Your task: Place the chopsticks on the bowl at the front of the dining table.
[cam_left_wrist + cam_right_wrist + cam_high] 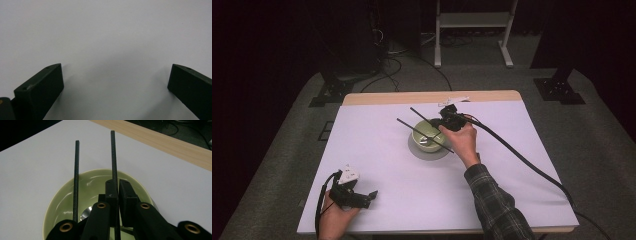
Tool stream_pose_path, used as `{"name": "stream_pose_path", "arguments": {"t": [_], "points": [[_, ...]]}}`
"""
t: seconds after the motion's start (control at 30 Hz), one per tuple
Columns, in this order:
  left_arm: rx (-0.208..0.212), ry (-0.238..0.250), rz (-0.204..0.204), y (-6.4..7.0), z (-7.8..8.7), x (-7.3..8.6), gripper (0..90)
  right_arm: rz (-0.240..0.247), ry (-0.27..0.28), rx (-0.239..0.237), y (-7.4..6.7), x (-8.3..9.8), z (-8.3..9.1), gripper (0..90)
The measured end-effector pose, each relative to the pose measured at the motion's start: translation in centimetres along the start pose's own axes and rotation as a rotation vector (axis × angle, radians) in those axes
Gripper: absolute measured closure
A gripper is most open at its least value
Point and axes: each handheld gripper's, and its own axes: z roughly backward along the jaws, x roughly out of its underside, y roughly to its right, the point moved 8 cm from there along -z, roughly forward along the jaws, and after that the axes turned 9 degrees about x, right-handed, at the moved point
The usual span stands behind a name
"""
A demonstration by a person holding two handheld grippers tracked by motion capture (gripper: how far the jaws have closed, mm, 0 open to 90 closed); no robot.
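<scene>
A pale green bowl (417, 128) (62, 200) stands on a grey saucer (428, 154) in the middle of the table. My right gripper (440, 122) (117, 185) hovers over the bowl's far right rim. It is shut on a black chopstick (419, 113) (113, 152) that points away past the rim. A second black chopstick (408, 125) (76, 170) lies across the bowl beside it. Something shiny and metallic (86, 215) rests inside the bowl. My left gripper (371, 195) (116, 75) sits near the table's front left corner, open over bare white surface.
A white sheet (512, 150) covers the table, with a wooden strip (412, 97) showing along the far edge. A small white object (453, 101) lies at that edge behind the bowl. The right gripper's thick cable (522, 156) trails off to the front right.
</scene>
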Motion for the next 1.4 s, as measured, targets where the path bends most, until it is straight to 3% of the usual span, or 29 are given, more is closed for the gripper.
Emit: {"name": "stream_pose_path", "arguments": {"t": [0.33, 0.73, 0.93, 1.1, 1.4], "points": [[0.000, 0.001, 0.000, 0.0, 0.0, 0.0, 0.0, 0.000, -0.018, -0.013, -0.2, 0.5, -0.5, 85.4], [0.000, 0.000, 0.000, 0.0, 0.0, 0.0, 0.0, 0.006, 0.009, -0.021, -0.4, 0.0, 0.1, 81.7], [-0.001, 0.000, -0.001, 0.0, 0.0, 0.0, 0.0, 0.032, 0.021, -0.019, -0.7, -0.2, 1.2, 83.4], [-0.001, 0.000, -0.001, 0.0, 0.0, 0.0, 0.0, 0.059, 0.026, -0.038, -1.0, 0.0, 2.9, 89.9], [-0.001, 0.000, -0.002, 0.0, 0.0, 0.0, 0.0, 0.051, 0.035, -0.032, 0.9, 1.5, 5.5, 89.9]]}}
